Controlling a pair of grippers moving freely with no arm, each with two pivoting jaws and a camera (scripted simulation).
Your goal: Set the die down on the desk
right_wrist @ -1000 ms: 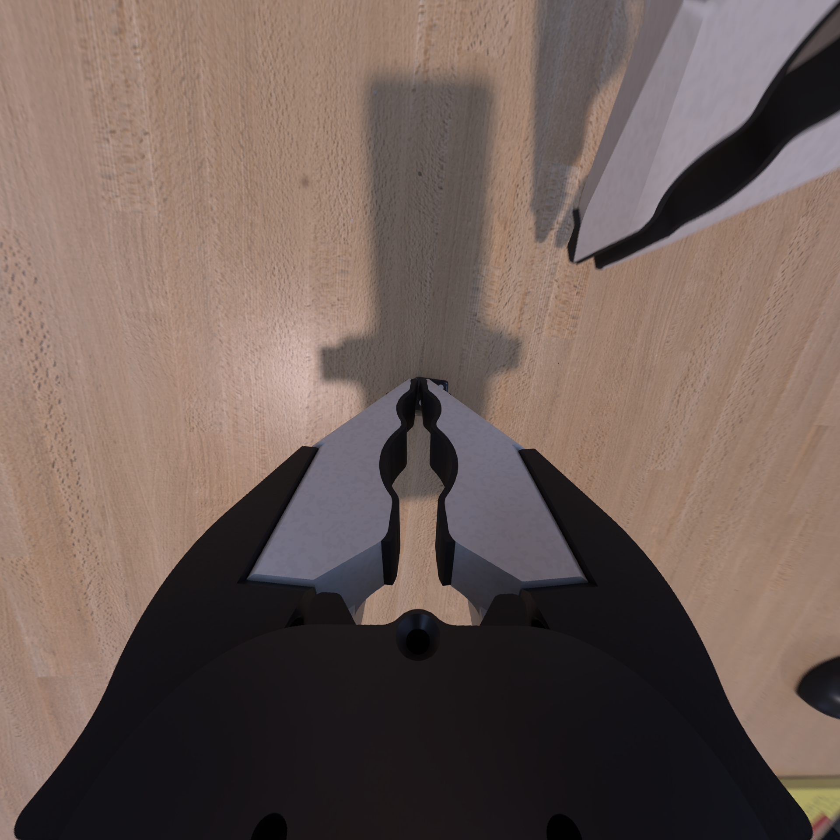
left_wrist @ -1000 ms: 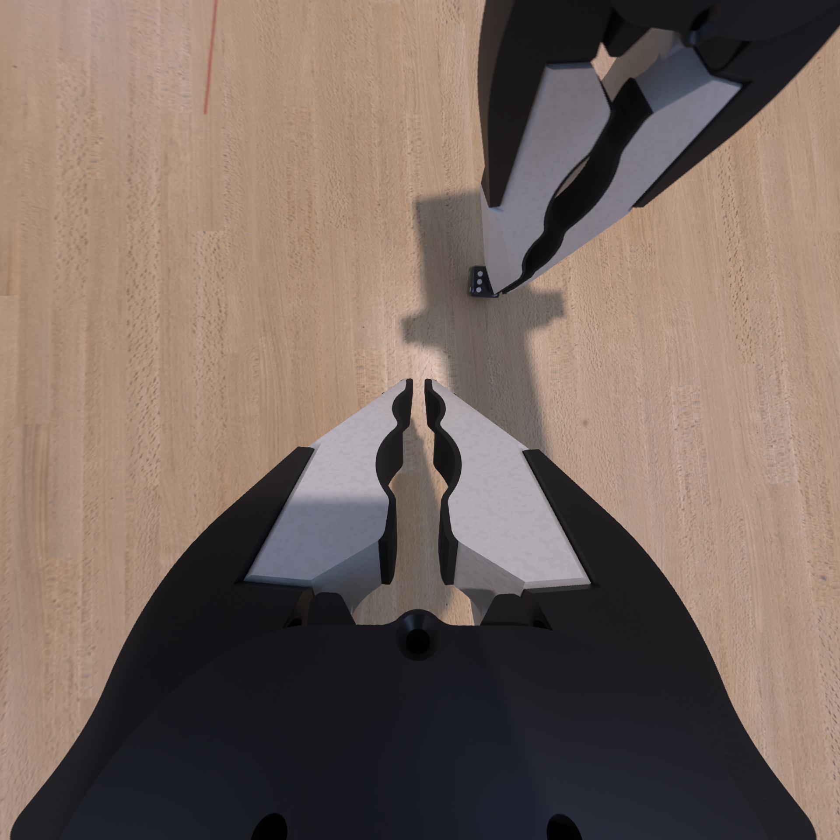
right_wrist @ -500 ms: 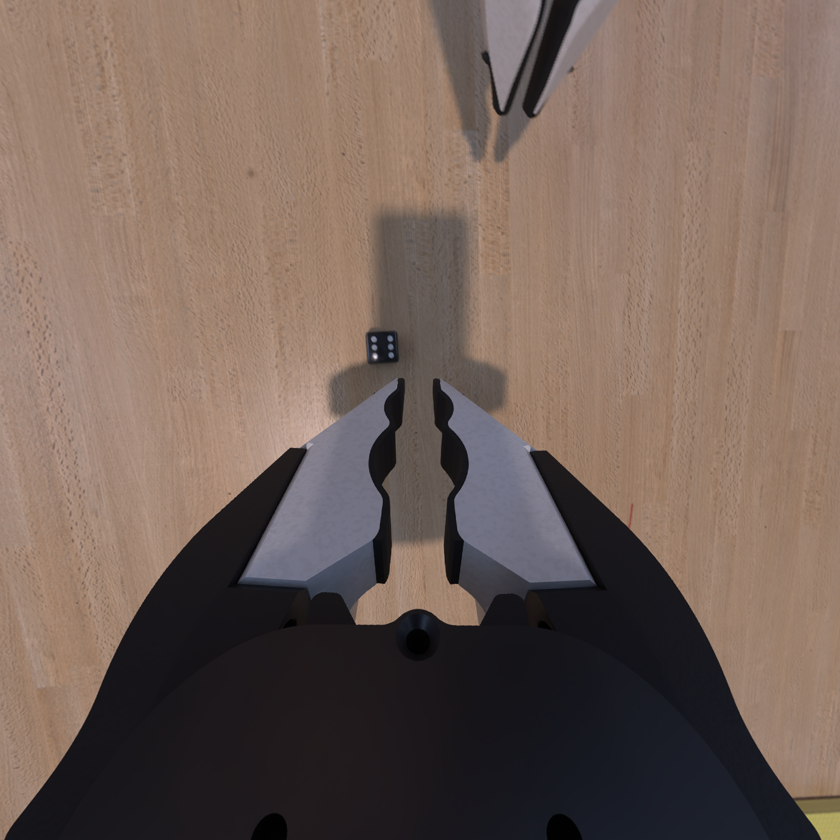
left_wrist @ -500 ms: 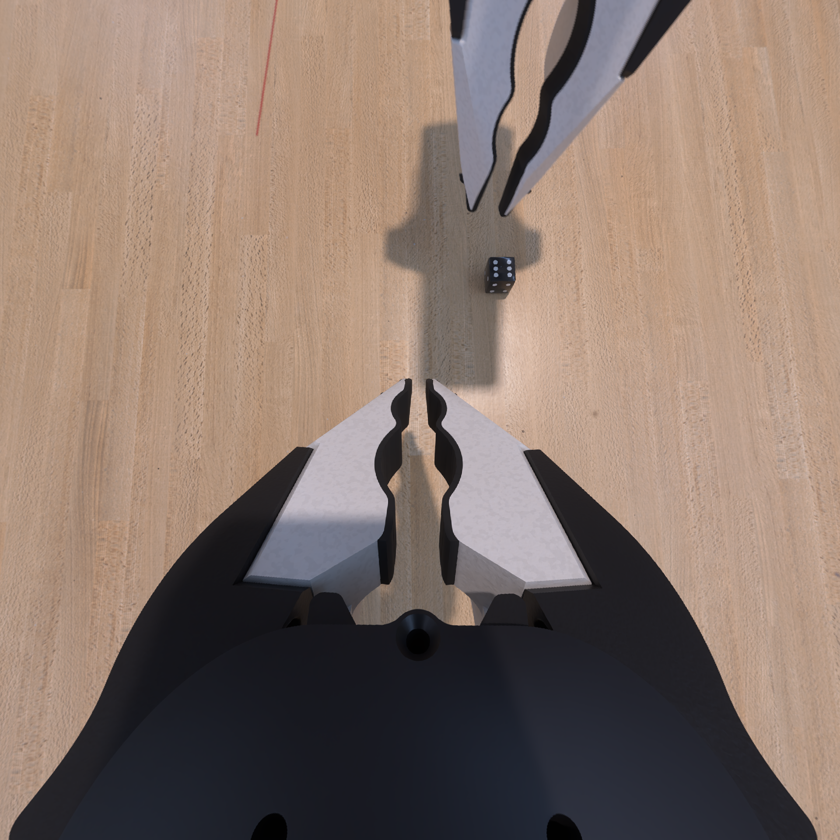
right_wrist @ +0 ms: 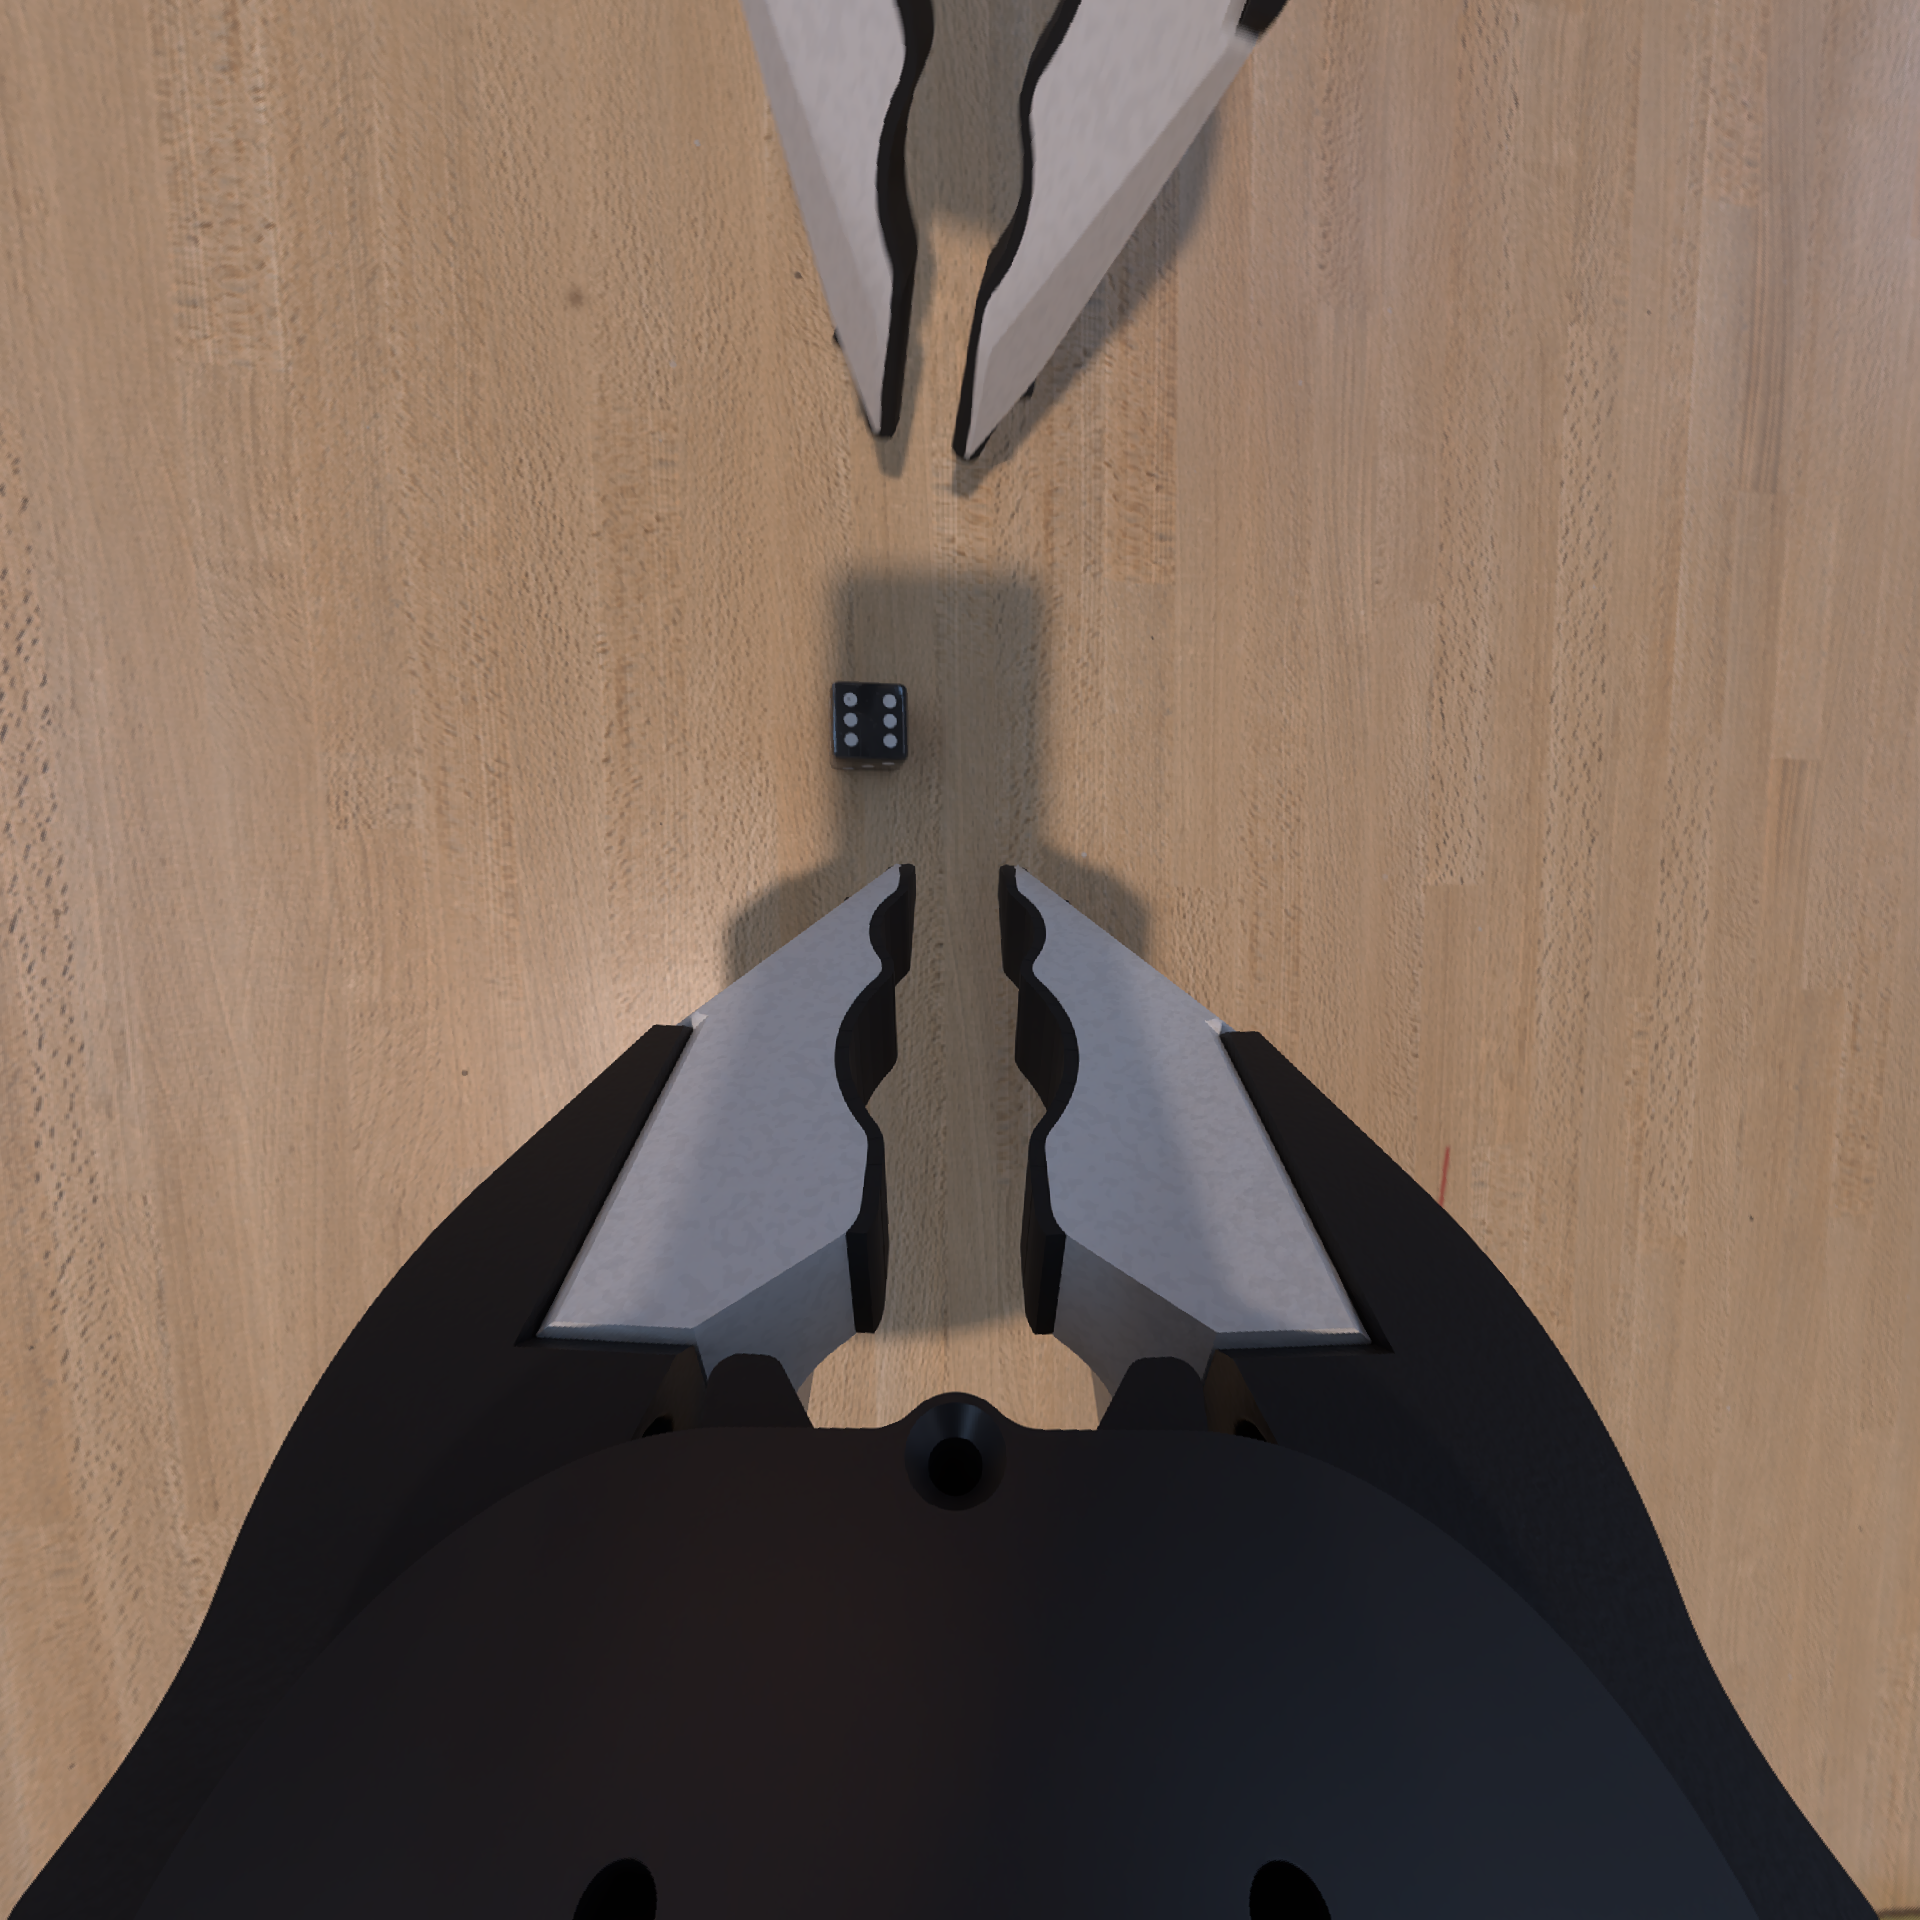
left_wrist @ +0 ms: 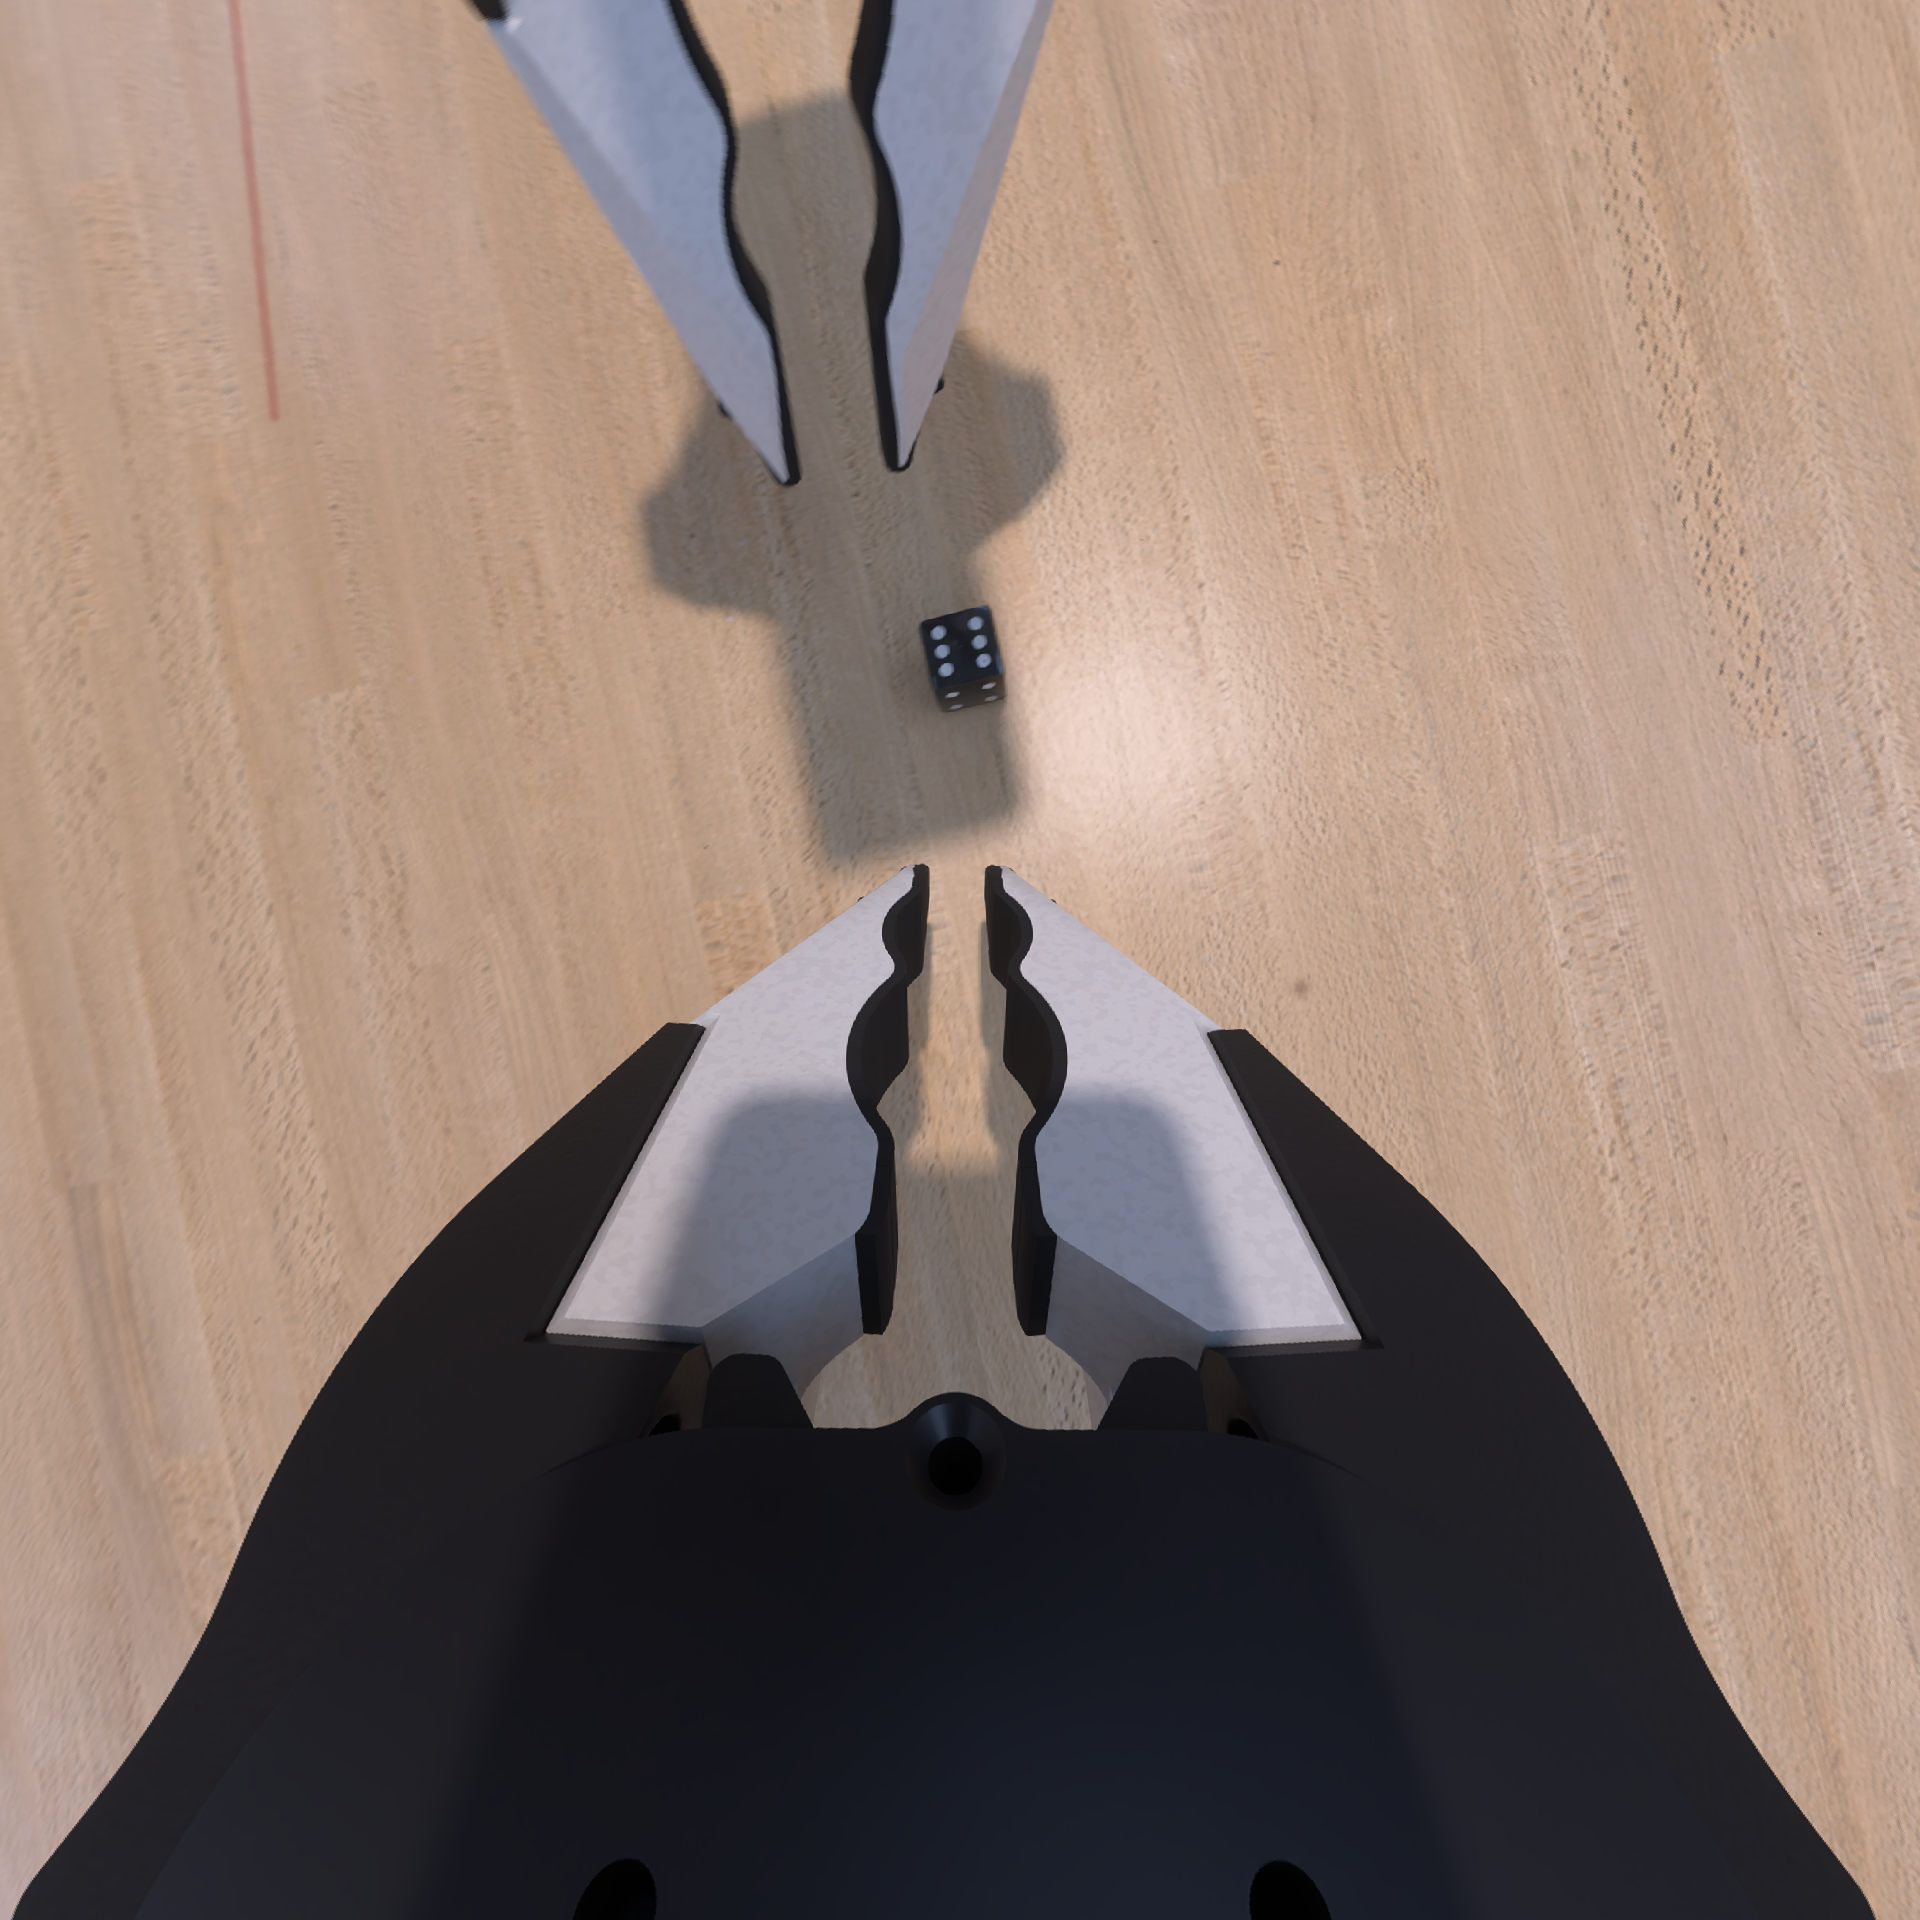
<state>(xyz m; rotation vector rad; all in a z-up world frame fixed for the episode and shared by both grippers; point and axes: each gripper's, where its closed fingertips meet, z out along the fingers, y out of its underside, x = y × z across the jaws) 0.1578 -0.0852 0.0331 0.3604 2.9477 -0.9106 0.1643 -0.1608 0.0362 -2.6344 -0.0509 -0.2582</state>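
I had both grippers hanging over the desk [left_wrist: 1455,520], tips pointing toward each other, and the die [left_wrist: 961,658] lay on the wood between them, touching neither. It was a small black cube with white pips (six of them on the top face in both views), sitting flat in the shade the grippers cast. From the left wrist view, my left gripper [left_wrist: 957,883] had its fingers parted by a narrow gap and held nothing; the die lay a little ahead of the tips. The right gripper [left_wrist: 840,473] showed at the top of that view, fingers apart by a slightly wider gap, also empty. In the right wrist view the die [right_wrist: 870,725] lay just ahead of the right gripper [right_wrist: 956,881], a little left of its centre line, with the left gripper [right_wrist: 923,445] beyond. A thin red line [left_wrist: 256,208] marked the desk far off to one side.
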